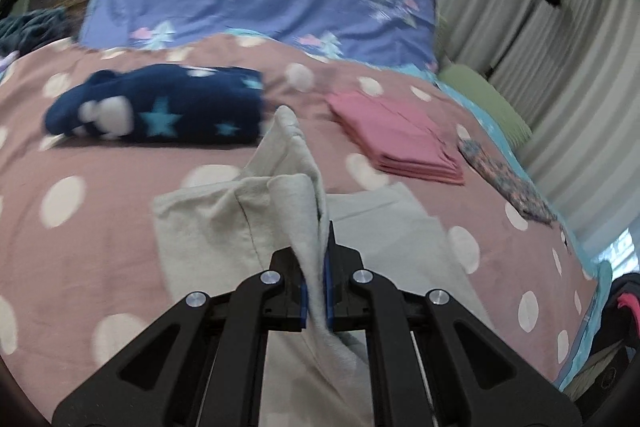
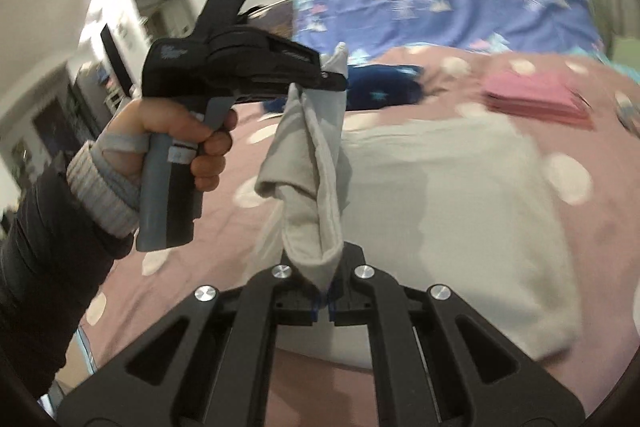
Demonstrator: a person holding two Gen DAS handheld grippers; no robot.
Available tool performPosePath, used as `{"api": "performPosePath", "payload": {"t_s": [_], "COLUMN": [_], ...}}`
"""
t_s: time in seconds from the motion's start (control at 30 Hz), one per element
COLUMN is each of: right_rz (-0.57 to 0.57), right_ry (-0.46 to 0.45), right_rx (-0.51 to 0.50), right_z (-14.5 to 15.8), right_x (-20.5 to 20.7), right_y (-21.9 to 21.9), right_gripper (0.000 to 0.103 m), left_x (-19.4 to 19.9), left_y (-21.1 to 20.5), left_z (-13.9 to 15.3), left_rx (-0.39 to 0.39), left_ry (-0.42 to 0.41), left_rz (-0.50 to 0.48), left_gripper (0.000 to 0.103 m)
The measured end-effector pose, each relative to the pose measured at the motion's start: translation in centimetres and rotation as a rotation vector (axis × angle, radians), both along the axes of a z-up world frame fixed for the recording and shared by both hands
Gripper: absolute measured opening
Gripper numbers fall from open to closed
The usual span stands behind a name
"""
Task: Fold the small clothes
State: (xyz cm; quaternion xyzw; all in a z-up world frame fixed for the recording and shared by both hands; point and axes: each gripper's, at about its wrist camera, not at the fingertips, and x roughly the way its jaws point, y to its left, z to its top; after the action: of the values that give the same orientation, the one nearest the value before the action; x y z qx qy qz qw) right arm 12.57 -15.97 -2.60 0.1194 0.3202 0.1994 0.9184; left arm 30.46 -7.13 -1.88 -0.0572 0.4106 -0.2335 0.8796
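Two finished items lie on the pink bedspread with white polka dots point(image 1: 100, 227): a folded navy fleece garment with light stars point(image 1: 160, 107) on the far left, and a flat stack of folded pink cloth point(image 1: 400, 143) on the far right, well apart from each other. One item is in work: a pale grey-beige knit garment point(image 1: 208, 227), spread on the bedspread nearer than both finished items. Its main body rests flat, while one edge is lifted clear of the bed and bunched into a twisted strip. Left tongs point(image 1: 316, 291) are clamped on this raised edge, with cloth pinched between the blue pads. Right tongs point(image 2: 322, 301) are clamped on the same garment at a nearby point, and the fabric runs up from them to the left tongs, which the left hand point(image 2: 176, 143) grips by the handle in the right wrist view. By estimate, the task is partly complete: two items are folded and set aside, and the current garment is at an early fold. No crease is laid down yet. Remaining work appears to be carrying the held edge across the body, releasing it flat, and repeating until compact. Motion blur limits detail.
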Motion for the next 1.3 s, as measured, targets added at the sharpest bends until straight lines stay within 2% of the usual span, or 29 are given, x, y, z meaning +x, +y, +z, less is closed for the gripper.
{"api": "performPosePath", "payload": {"t_s": [0.13,0.33,0.5,0.73,0.77,0.8,0.83,0.9,1.0,1.13,1.2,1.3], "right_rz": [-0.073,-0.166,-0.164,-0.143,-0.139,-0.137,-0.136,-0.135,-0.132,-0.131,-0.131,-0.131], "right_ry": [0.040,0.074,0.102,0.142,0.146,0.147,0.149,0.158,0.175,0.182,0.182,0.183], "right_rx": [0.083,0.146,0.207,0.279,0.285,0.287,0.288,0.296,0.320,0.328,0.324,0.325], "right_z": [-1.8,-5.0,-6.4,-7.2,-7.3,-7.4,-7.4,-7.7,-8.0,-8.3,-8.2,-8.3], "right_x": [-0.2,-0.9,-1.8,-1.6,-1.7,-1.8,-1.9,-1.4,-1.3,-1.0,-1.2,-1.1], "right_y": [-5.6,-10.9,-12.5,-13.6,-13.7,-13.7,-13.7,-14.0,-14.2,-14.4,-14.3,-14.4], "right_gripper": [0.003,0.003,0.003,0.003,0.003,0.003,0.003,0.003,0.003,0.003,0.003,0.003], "left_x": [0.7,1.4,1.7,1.8,1.8,1.7,1.7,1.2,0.3,-1.0,-2.0,-3.8], "left_y": [-6.3,-13.6,-17.0,-18.3,-18.4,-18.3,-18.2,-17.7,-16.8,-14.8,-13.6,-12.6], "left_z": [-1.3,-3.5,-5.0,-6.4,-6.5,-6.5,-6.4,-6.1,-5.7,-5.0,-4.5,-3.8], "left_rx": [0.062,0.164,0.268,0.327,0.322,0.308,0.288,0.219,0.162,0.014,-0.055,-0.096], "left_ry": [0.024,0.045,0.051,0.069,0.075,0.085,0.098,0.121,0.142,0.207,0.232,0.231], "left_rz": [-0.057,-0.116,-0.129,-0.149,-0.156,-0.159,-0.162,-0.170,-0.188,-0.183,-0.191,-0.217], "left_gripper": [0.006,0.005,0.005,0.007,0.008,0.015,0.031,0.044,0.045,0.054,0.054,0.057]}}
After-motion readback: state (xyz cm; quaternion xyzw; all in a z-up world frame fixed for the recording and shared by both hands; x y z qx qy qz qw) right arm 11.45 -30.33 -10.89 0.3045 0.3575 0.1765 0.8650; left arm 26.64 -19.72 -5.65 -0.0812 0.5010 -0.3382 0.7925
